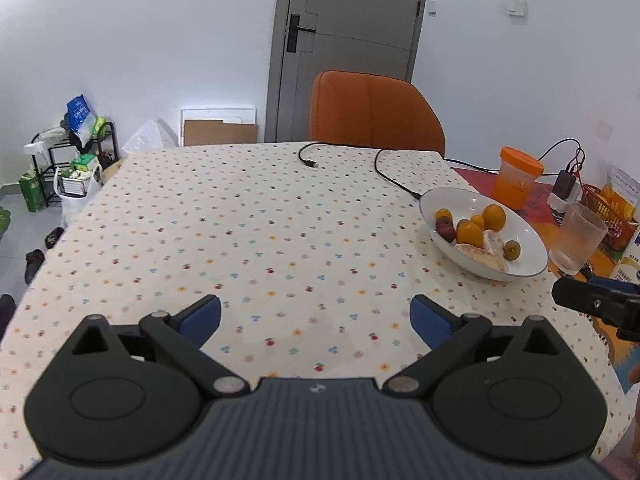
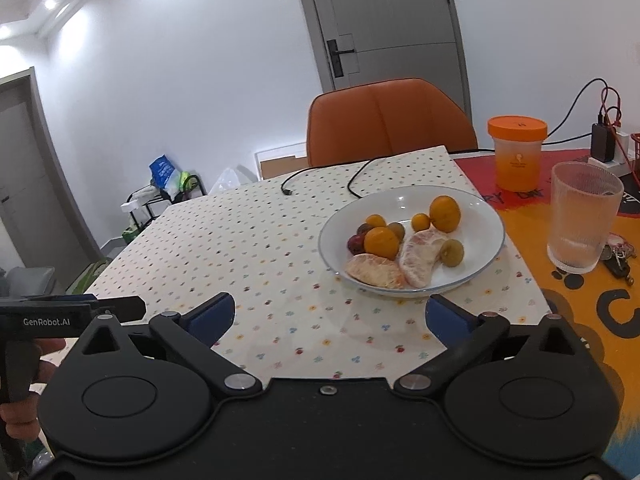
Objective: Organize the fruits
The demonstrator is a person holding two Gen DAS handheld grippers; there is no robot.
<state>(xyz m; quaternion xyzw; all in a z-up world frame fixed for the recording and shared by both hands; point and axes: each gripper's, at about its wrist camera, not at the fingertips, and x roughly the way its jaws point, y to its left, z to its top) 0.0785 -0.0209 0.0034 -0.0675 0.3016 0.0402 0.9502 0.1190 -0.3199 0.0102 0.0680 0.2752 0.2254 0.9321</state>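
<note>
Beyond the right gripper [image 2: 329, 316], fingers spread and empty, sits the fruit plate [image 2: 486, 216].

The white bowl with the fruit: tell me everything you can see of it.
The white bowl is wide and shallow, glossy like ceramic, with a thin dark line round its rim. It sits upright on the dotted tablecloth, near that cloth's right edge. Inside lie small oranges, two peeled citrus segments, a dark red fruit and some greenish ones. Neither gripper touches it.

My table [image 2: 280, 248]: dotted cloth, bearing white bowl [image 2: 490, 216] of fruit, black cable [image 2: 356, 178]. Beside it on orange mat [image 2: 560, 304]: ribbed glass [image 2: 582, 216], orange-lidded cup [image 2: 517, 152], keys [image 2: 618, 256].
</note>
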